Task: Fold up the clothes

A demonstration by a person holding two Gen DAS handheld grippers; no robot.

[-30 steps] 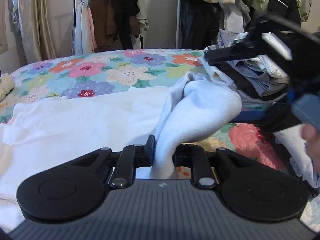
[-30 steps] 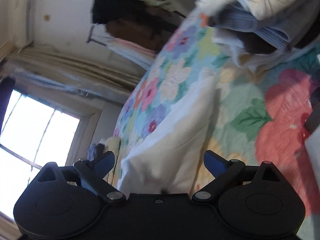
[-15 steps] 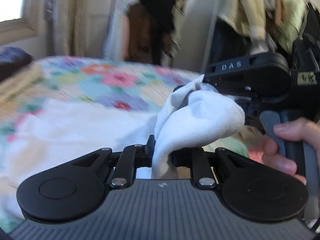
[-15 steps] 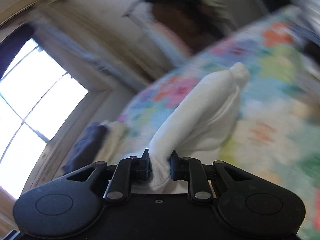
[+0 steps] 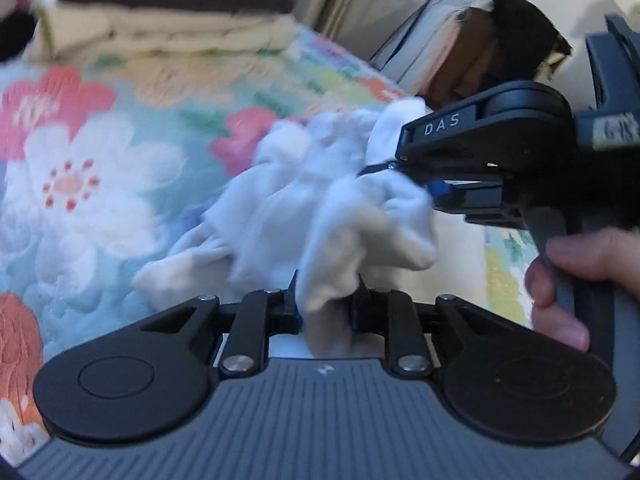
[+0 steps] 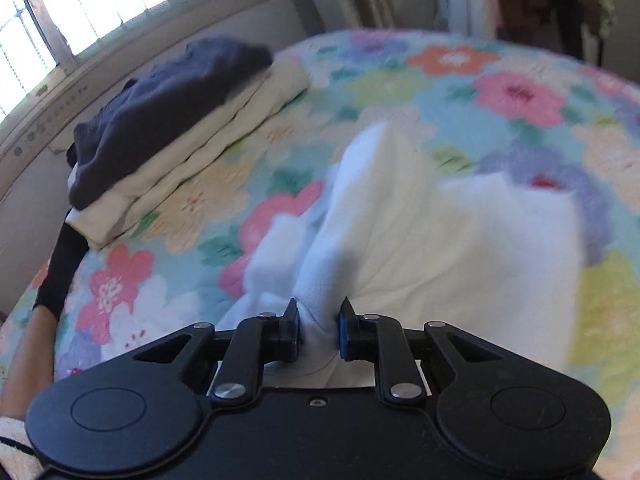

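A white garment (image 5: 320, 184) is bunched up over the floral quilt (image 5: 80, 168). My left gripper (image 5: 327, 294) pinches a thick fold of it; its jaws are easing open, but the pads still press the cloth. In the left wrist view my right gripper (image 5: 404, 172) comes in from the right, held by a hand (image 5: 572, 280), and grips the same bunch farther along. In its own view the right gripper (image 6: 318, 316) is shut on a ridge of the white garment (image 6: 440, 240), which spreads partly flat on the quilt (image 6: 480, 92) beyond it.
A folded stack (image 6: 168, 100), a dark garment on cream ones, lies at the bed's far left below a window (image 6: 100, 8). A forearm in a black sleeve (image 6: 60, 264) crosses the left edge. A clothes rack (image 5: 500, 40) stands behind the bed.
The right gripper went from open to shut on the white garment. Both grippers rolled and swung across the bed with it, bringing the folded stack and window into view.
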